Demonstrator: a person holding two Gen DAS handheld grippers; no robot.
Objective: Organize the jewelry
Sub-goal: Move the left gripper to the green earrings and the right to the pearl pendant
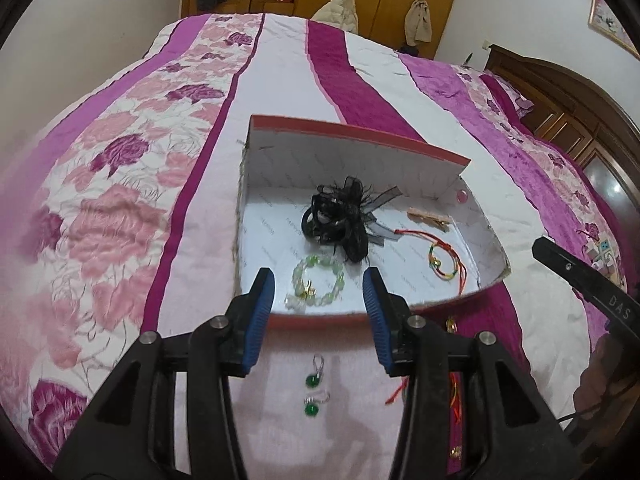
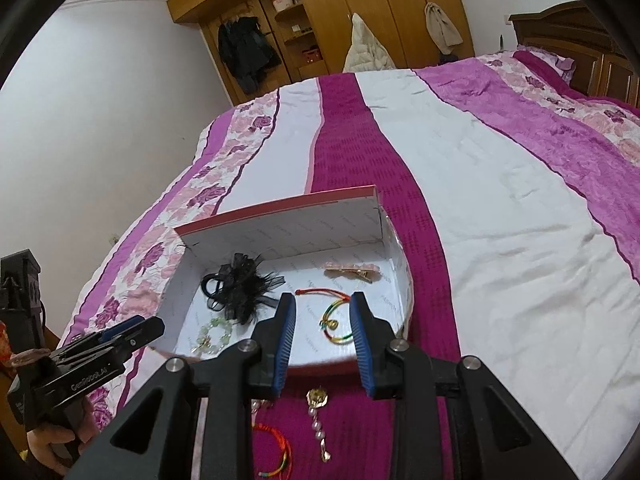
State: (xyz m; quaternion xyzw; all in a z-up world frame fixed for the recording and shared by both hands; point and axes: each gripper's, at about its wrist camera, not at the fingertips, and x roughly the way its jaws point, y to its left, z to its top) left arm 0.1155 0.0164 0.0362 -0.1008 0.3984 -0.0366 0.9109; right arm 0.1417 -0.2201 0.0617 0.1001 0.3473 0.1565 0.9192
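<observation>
The open box (image 1: pixel 486 240) lies on the bed (image 1: pixel 280 72), its lid standing up at the far side, and most of the jewelry sits inside it. A black lace hair tie (image 1: pixel 342 218) lies in the box's middle, with a pale green bead bracelet (image 1: pixel 318 284) just inside the near wall. A red and multicoloured cord bracelet (image 2: pixel 334 320) lies in the box's right half, and a pink hair clip (image 2: pixel 354 270) rests beyond it, near the lid.

Outside the box, just before its near wall, lie two green earrings (image 1: pixel 314 378) (one behind the other), a gold and pearl pendant (image 2: pixel 318 416) and another red cord bracelet (image 2: pixel 276 448).

The left gripper (image 1: pixel 318 320) hovers over the box's near wall, jaws apart and holding nothing. The right gripper (image 2: pixel 323 338) hovers there too, jaws likewise apart and empty.
</observation>
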